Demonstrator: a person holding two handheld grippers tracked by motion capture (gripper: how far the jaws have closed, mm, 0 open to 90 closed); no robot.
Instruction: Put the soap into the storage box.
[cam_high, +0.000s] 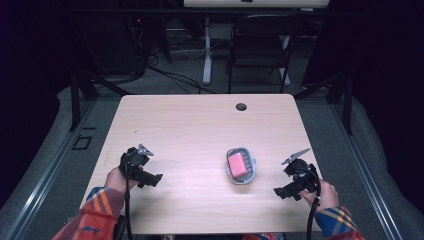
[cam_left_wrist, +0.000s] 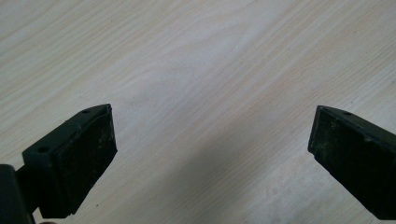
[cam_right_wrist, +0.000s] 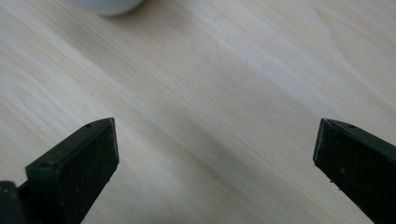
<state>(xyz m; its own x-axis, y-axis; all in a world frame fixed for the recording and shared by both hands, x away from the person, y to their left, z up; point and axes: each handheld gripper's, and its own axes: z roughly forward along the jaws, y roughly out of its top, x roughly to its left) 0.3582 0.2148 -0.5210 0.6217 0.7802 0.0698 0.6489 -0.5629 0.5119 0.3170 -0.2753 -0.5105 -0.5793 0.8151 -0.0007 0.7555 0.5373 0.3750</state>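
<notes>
Left gripper (cam_high: 150, 179), right gripper (cam_high: 286, 191) agape; soap dish (cam_high: 241, 165) between, table (cam_high: 200, 125).

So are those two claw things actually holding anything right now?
No. Both the left gripper and the right gripper are open, with bare table between their fingers. The pink soap sits untouched in its dish.

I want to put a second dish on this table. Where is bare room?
The far half of the table, up to the cable hole, is bare. So is the stretch between the left hand-held gripper and the soap dish. It is tightest between the dish and the right hand-held gripper.
</notes>
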